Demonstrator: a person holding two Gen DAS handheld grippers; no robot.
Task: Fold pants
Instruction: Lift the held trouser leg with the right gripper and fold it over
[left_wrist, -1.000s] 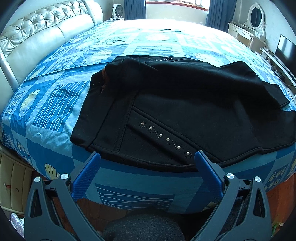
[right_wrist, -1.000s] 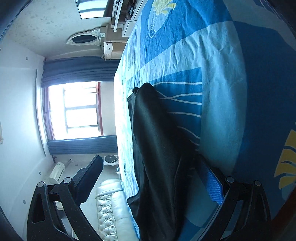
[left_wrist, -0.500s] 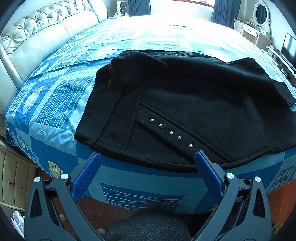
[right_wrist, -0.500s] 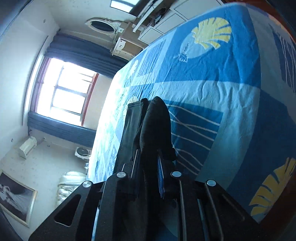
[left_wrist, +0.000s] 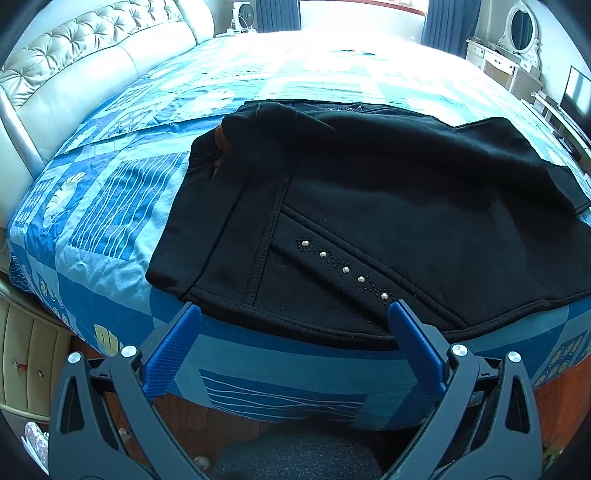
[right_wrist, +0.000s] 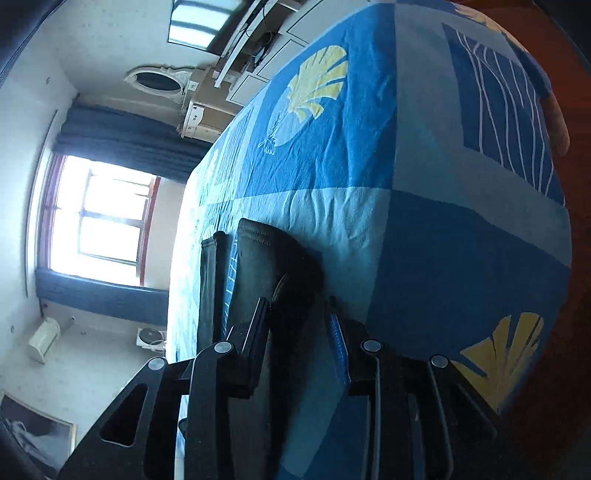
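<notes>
The black pants (left_wrist: 369, 206) lie spread on the bed (left_wrist: 122, 206), near its front edge, waistband end toward 9 o'clock in the left wrist view and the legs running off toward 3 o'clock. The long axis therefore runs roughly side to side across that view, about parallel to the bed's near edge. A row of studs (left_wrist: 343, 268) slants along the pocket seam.

The left gripper (left_wrist: 293, 325) hovers at 6 o'clock, just off the bed edge, its blue fingers (left_wrist: 173, 349) spread wide and holding nothing; the pants' near hem sits between and just beyond the tips.

The right gripper (right_wrist: 301, 321), seen from its own camera, has its fingers drawn close on a bunch of black fabric at the leg end (right_wrist: 266, 266); they appear to be pinching the pants (right_wrist: 266, 266) there, though the contact itself is in shadow.

Risks, as a judgement: the right grip looks to hold a thick gather rather than a clean hem, so it may catch only one layer, and the legs could separate when lifted. The second leg (right_wrist: 208, 280) lies slightly apart, which suggests it could be left behind. If the left side stays free, a pull from the right could drag the whole garment along or off the bed rather than folding it. The waistband corner at 10 o'clock is already rumpled, so a crooked fold is likely.
</notes>
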